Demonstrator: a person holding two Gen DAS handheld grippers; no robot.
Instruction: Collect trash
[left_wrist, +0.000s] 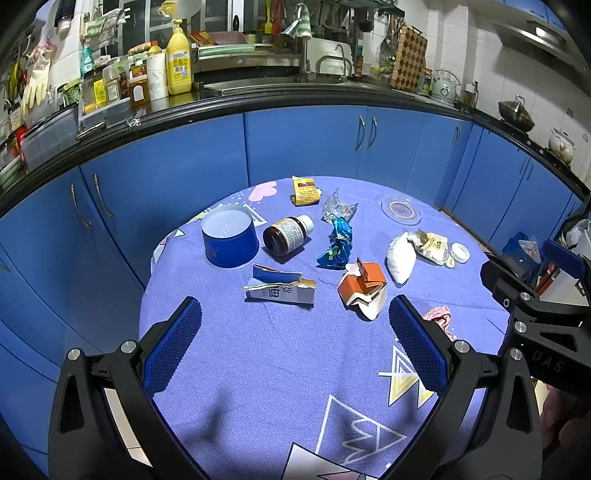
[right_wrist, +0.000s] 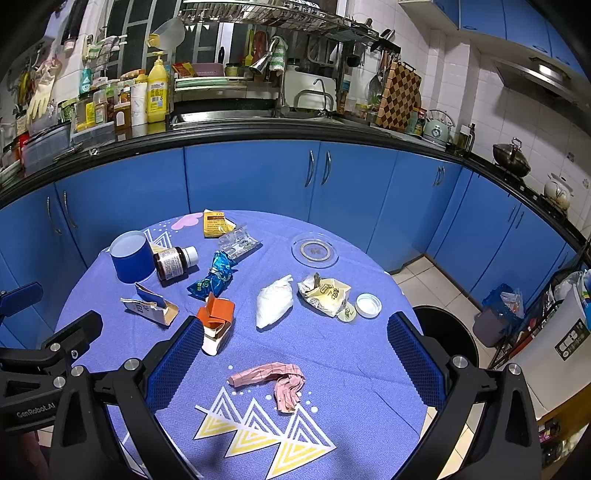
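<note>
Trash lies scattered on a round table with a purple cloth (left_wrist: 280, 369). The left wrist view shows a torn blue-white carton (left_wrist: 280, 290), an orange-white carton (left_wrist: 364, 290), a blue foil wrapper (left_wrist: 338, 243), a brown bottle (left_wrist: 286, 236) and a blue tin (left_wrist: 229, 236). My left gripper (left_wrist: 295, 332) hovers open in front of them, holding nothing. My right gripper (right_wrist: 295, 350) is open above a twisted pink wrapper (right_wrist: 273, 380), which lies on the cloth (right_wrist: 332, 350) apart from both pads. A white crumpled bag (right_wrist: 275, 301) and a yellow wrapper (right_wrist: 325, 295) lie beyond it.
A clear plate (right_wrist: 314, 251), a white cap (right_wrist: 368, 304), a yellow packet (right_wrist: 216, 223) and a clear plastic wrapper (right_wrist: 238, 242) sit further back. A black round bin (right_wrist: 452, 332) stands right of the table. Blue cabinets (right_wrist: 251, 177) and a crowded counter run behind.
</note>
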